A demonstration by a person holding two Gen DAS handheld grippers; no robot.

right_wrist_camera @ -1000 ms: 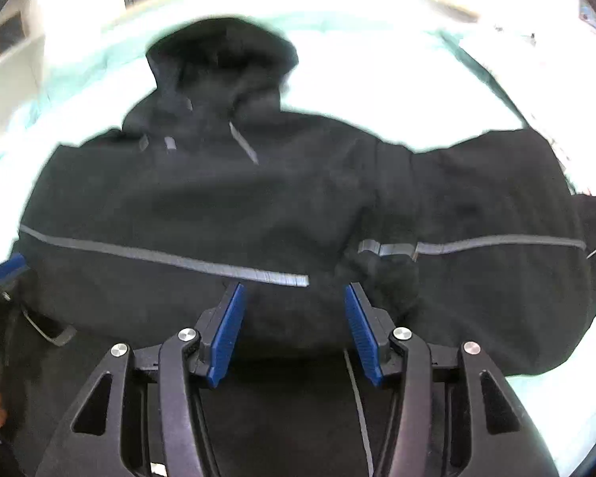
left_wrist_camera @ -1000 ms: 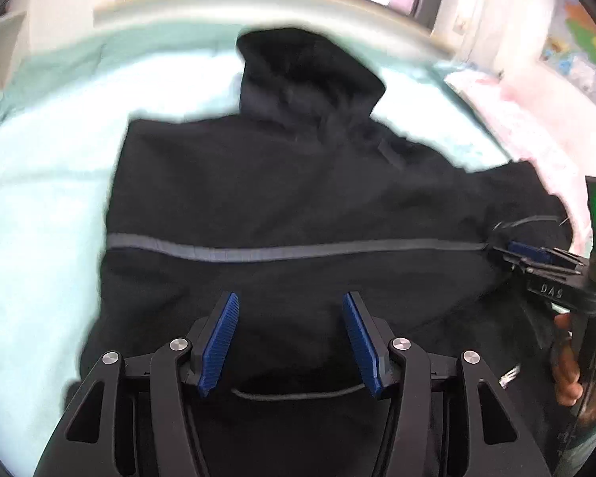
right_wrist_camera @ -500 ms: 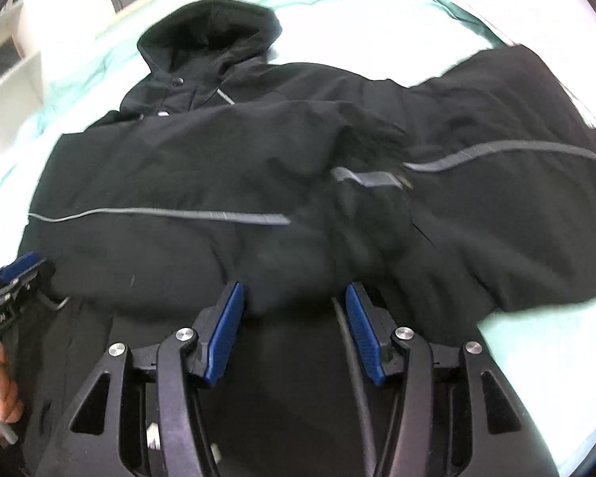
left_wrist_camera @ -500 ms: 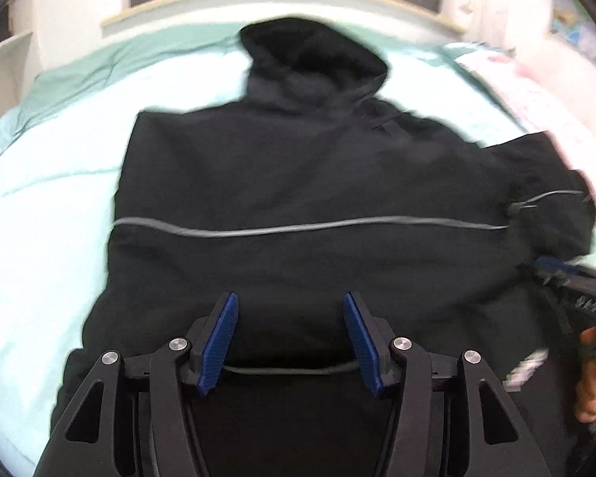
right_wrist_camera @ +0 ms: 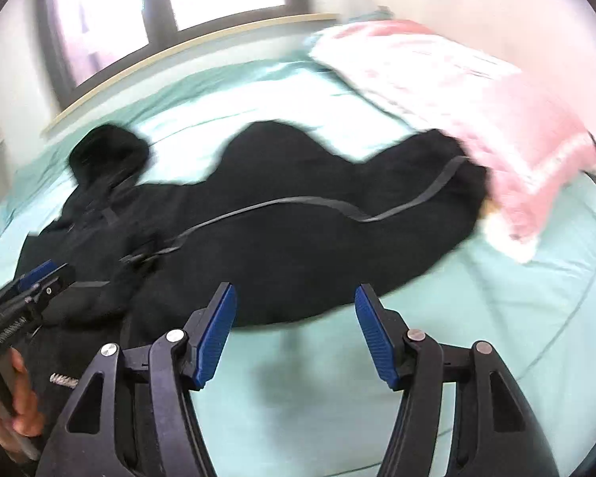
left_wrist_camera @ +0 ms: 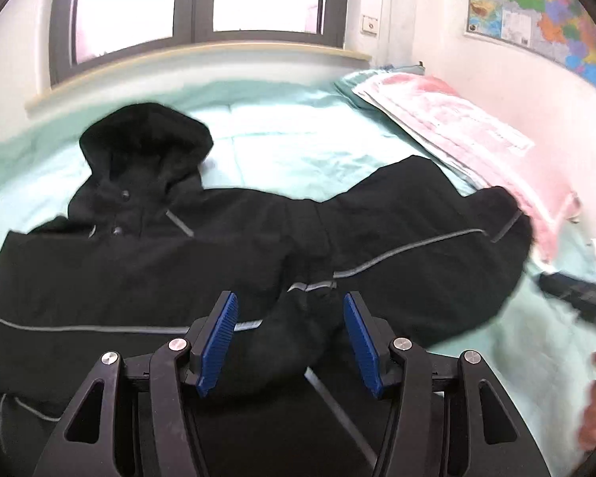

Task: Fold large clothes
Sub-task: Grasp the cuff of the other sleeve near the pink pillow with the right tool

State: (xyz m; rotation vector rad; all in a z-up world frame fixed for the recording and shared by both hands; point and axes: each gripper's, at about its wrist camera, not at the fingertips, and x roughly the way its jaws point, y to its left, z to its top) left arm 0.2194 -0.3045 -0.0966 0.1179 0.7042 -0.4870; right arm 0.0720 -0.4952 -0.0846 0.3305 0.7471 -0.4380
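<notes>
A black hooded jacket point(left_wrist_camera: 147, 262) with a grey reflective stripe lies spread on a mint green bed point(left_wrist_camera: 298, 135). Its hood point(left_wrist_camera: 147, 143) points toward the window and one sleeve point(left_wrist_camera: 437, 230) stretches right to the pink pillow. The jacket also shows in the right wrist view point(right_wrist_camera: 298, 238). My left gripper point(left_wrist_camera: 290, 338) is open and empty, hovering over a bunched cuff near the jacket's middle. My right gripper point(right_wrist_camera: 294, 334) is open and empty over bare sheet, just in front of the sleeve's edge. The left gripper point(right_wrist_camera: 39, 278) shows at the left of the right wrist view.
A pink pillow point(left_wrist_camera: 457, 127) lies at the right side of the bed, touching the sleeve end; it also shows in the right wrist view point(right_wrist_camera: 476, 111). A window point(left_wrist_camera: 194, 4) and sill stand behind the bed. A map point(left_wrist_camera: 544, 8) hangs on the right wall.
Both grippers have pulled back and swung right. The left view now looks over the jacket's right half and sleeve. The right gripper has moved off the jacket to bare sheet. Both stayed open.
</notes>
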